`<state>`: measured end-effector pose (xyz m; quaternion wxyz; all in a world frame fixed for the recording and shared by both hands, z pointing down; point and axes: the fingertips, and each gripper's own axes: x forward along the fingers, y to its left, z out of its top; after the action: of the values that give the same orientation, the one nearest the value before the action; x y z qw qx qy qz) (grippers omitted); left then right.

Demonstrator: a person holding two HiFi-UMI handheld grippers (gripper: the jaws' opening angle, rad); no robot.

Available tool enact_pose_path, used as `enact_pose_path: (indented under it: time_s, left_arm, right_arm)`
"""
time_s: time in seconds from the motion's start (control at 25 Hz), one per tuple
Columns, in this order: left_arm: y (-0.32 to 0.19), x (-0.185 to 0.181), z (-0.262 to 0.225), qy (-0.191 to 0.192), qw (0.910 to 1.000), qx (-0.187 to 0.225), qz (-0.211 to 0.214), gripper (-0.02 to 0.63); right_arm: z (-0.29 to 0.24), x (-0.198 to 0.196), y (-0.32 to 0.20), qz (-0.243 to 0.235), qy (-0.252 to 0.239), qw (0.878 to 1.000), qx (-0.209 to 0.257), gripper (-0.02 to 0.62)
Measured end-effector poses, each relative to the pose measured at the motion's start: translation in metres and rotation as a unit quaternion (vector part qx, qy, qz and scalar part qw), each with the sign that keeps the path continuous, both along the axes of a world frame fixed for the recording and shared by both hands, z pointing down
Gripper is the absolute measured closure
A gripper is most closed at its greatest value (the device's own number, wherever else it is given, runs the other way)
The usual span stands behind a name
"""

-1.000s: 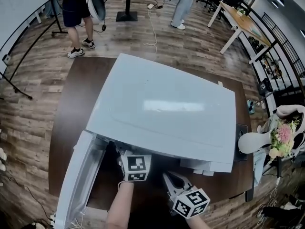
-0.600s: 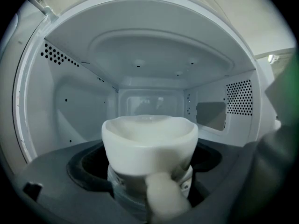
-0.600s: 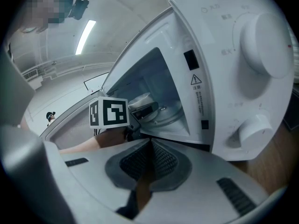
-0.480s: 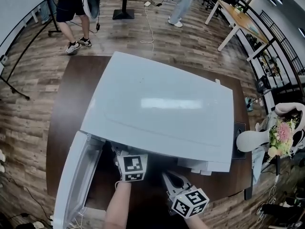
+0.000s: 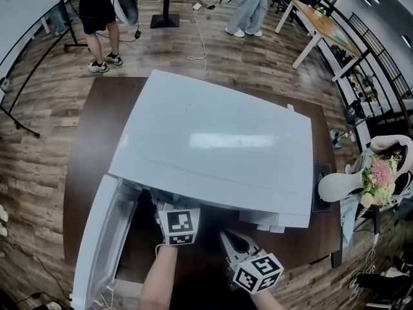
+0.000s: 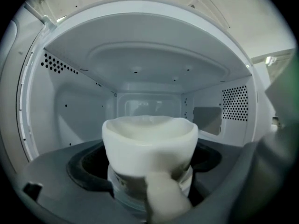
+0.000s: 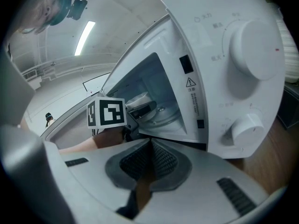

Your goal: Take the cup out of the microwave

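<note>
A white microwave (image 5: pixel 213 141) stands on the dark table with its door (image 5: pixel 103 237) swung open to the left. Inside it, a white cup (image 6: pixel 149 143) rests on the turntable, its handle turned toward the camera. My left gripper (image 6: pixel 152 192) reaches into the cavity, and its pads press the cup's lower sides from left and right. In the head view only its marker cube (image 5: pixel 179 227) shows below the microwave's top. My right gripper (image 7: pixel 150 146) is outside, in front of the control panel, shut with nothing in it. The cup (image 7: pixel 138 99) also shows through the opening in the right gripper view.
The microwave's dials (image 7: pixel 254 43) sit just right of the opening. The dark brown table (image 5: pixel 90 141) has bare strips left of and in front of the microwave. A bouquet (image 5: pixel 381 176) and a white rounded object (image 5: pixel 335 187) lie off its right edge. People (image 5: pixel 97 5) stand at the back.
</note>
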<state>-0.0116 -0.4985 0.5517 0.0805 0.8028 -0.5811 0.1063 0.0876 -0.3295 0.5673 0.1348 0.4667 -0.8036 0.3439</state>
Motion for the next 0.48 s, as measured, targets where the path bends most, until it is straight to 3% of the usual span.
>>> enact_pose_path:
  time_s: [0.12,0.48]
  left_arm:
    - [0.003,0.001,-0.002,0.016,0.9998,-0.009,0.0,0.087]
    - [0.021,0.002,-0.01,0.009,0.9998,-0.01,0.016,0.087]
  right_arm:
    - [-0.003,0.002,0.003,0.004,-0.001,1.0,0.002,0.6]
    - [-0.009,0.002,0.016,0.015,-0.002,1.0,0.01,0.6]
